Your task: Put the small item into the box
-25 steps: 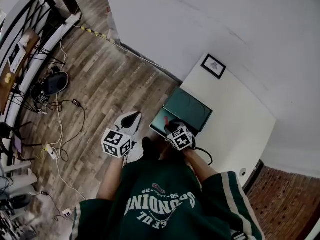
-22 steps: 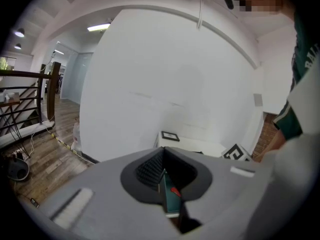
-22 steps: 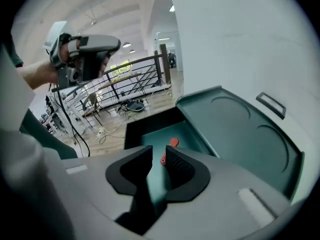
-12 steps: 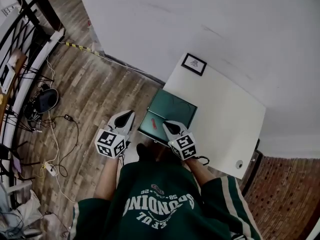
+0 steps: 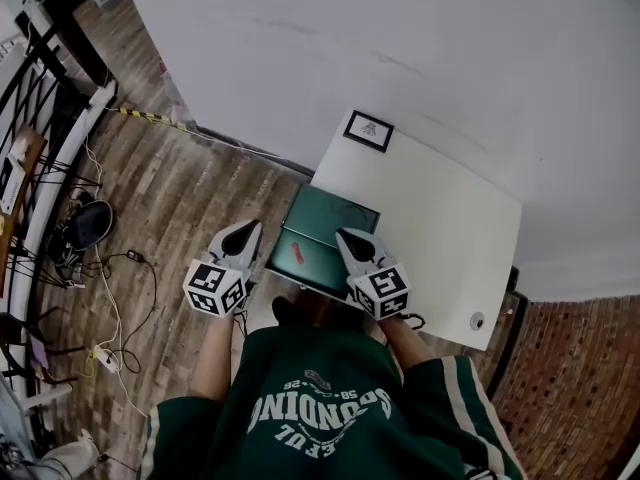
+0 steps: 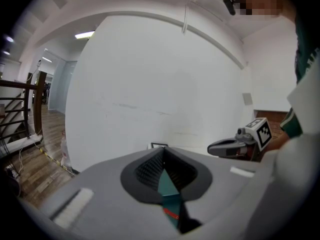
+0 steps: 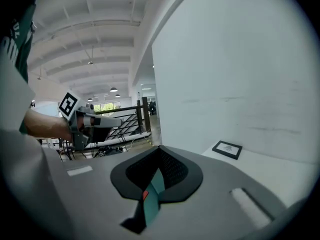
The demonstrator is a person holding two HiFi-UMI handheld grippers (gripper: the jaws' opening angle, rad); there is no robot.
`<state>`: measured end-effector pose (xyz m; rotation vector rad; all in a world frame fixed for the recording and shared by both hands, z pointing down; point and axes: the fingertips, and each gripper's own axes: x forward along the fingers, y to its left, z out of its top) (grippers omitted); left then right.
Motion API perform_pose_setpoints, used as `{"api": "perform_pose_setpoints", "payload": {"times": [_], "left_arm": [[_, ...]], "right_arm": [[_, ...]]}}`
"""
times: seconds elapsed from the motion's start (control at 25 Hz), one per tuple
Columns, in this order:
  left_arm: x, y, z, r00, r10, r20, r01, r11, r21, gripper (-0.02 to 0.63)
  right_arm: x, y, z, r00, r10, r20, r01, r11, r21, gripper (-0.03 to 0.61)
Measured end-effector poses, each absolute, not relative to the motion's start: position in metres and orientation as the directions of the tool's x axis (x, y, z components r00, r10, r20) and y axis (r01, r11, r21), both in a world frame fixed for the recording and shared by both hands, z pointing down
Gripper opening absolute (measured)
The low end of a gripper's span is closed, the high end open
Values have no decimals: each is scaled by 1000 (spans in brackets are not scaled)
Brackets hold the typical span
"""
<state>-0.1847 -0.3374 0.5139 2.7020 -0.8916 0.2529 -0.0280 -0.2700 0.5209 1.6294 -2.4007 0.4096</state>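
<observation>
- Left of the frame in the head view: wooden plank floor [image 5: 170, 198], with a dark railing [image 5: 40, 78] in the upper left and loose cables [image 5: 110, 288] strewn below it.
- Across the top: plain white wall [image 5: 400, 38].
- Centre to right: white counter [image 5: 430, 218], with a small framed picture [image 5: 368, 131] at its upper left corner. Brick surface [image 5: 590, 388] in the lower right.
- At the counter's left edge: open box [image 5: 335, 218], dark green, rectangular and shallow. Unclear whether standing on the counter or just beside it.
- Inside the box, toward its lower left: small item [image 5: 296, 255], red, short and narrow, flat on the green bottom.
- Left of the box: left hand-held gripper [image 5: 250, 228], jaws pressed together at the tips with nothing pinched. Tip just beside the box's left rim, apart from the small item.
- Right of the small item: right hand-held gripper [image 5: 347, 235], jaws likewise pressed together and holding nothing. Tip over the box's right half in the picture, near the small item but not touching it.
</observation>
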Motion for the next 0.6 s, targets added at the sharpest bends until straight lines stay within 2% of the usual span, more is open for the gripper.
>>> {"api": "perform_pose_setpoints", "payload": {"times": [0.6], "left_arm": [[-182,-327,516,797,-549,253,-600,-770,219,51]], "right_arm": [[-21,-268,505,-358,-888,290,-934,338,-118,2]]}}
